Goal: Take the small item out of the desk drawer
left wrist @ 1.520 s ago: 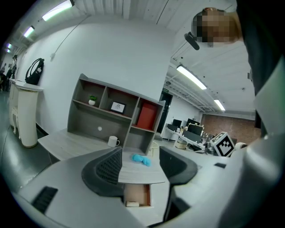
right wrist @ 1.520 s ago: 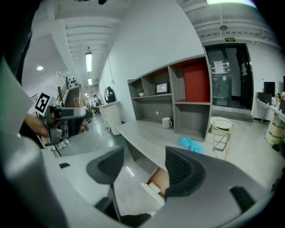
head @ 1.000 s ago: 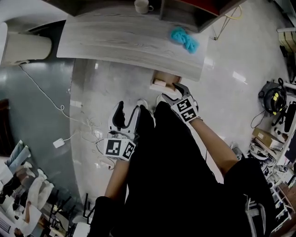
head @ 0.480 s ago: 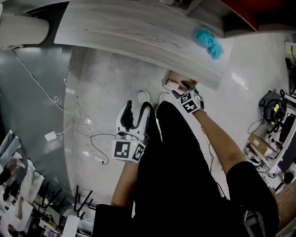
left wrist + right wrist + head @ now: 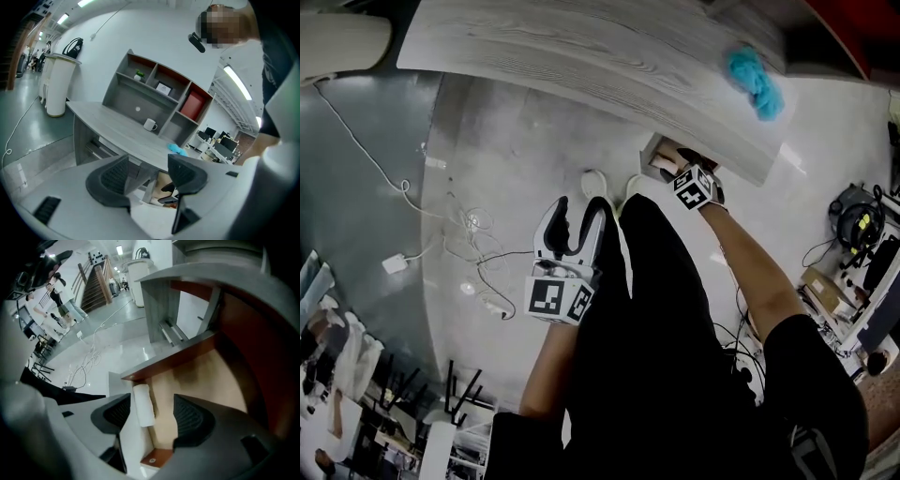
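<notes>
R gripper (image 5: 150,411) is down in the open drawer (image 5: 206,376), jaws wide apart w/ the small white roll (image 5: 143,405) between them, nearer one jaw, not clamped. Roll lies along the drawer's side wall, by a corner. L gripper (image 5: 147,176) hangs well away from the drawer, jaws apart, nothing held.

Head view: drawer (image 5: 659,156) mostly hidden under the desk top (image 5: 581,56), right gripper (image 5: 684,167) tips hard to make out at its mouth. Desk top runs off the top edge. Right gripper view: white item (image 5: 143,405) too blurry to identify, drawer's back end lost in shadow.
</notes>
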Demonstrator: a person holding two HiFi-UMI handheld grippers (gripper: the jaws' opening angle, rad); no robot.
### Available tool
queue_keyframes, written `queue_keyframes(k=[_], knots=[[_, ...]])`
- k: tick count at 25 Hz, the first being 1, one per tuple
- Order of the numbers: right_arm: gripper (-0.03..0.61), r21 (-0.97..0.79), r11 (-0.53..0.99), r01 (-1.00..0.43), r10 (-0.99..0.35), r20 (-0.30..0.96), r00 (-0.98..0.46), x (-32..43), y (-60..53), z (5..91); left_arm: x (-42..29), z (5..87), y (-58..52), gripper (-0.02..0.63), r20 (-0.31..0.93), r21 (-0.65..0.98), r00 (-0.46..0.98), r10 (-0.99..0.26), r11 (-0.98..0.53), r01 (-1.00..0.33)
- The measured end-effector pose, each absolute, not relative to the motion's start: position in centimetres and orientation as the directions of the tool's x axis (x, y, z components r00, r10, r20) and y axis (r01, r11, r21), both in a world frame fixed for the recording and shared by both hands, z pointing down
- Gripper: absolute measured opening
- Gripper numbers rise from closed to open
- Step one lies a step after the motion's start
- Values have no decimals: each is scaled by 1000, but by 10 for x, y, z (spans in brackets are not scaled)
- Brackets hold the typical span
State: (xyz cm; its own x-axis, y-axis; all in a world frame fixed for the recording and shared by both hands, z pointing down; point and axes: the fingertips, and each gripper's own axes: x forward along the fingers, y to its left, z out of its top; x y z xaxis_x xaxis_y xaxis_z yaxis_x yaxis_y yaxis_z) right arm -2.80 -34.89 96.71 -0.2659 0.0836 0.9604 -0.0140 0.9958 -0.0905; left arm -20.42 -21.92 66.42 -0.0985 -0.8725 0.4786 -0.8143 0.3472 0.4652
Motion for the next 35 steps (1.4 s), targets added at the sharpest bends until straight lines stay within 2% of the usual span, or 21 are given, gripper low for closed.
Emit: queue_keyframes(k=[5, 10, 20, 21, 23, 24, 35], knots=[[275, -104, 993, 47, 112, 969, -218, -28, -344, 998, -192, 685, -226, 241, 489, 488, -56, -870, 326, -810], [245, -82, 989, 120, 104, 975, -197, -33, -343, 1012, -193, 695, -226, 241, 490, 505, -62, -870, 341, -793], [238, -57, 988, 142, 89, 970, -227, -33, -345, 1013, -195, 701, -244, 241, 493, 513, -95, -865, 377, -771], [231, -66, 987, 147, 98, 969, -226, -33, -343, 1013, -193, 701, -246, 241, 493, 514, -93, -865, 376, -771], [141, -86, 982, 170, 123, 967, -222, -33, -335, 1013, -190, 701, -248, 241, 495, 518, -91, -864, 378, -767], [118, -82, 980, 183, 123, 967, -224, -33, -332, 1012, -188, 700, -248, 241, 494, 521, -92, -865, 379, -765], [103, -74, 978, 193, 121, 963, -241, -32, -329, 1012, -171, 696, -247, 241, 484, 525, -86, -871, 367, -767]])
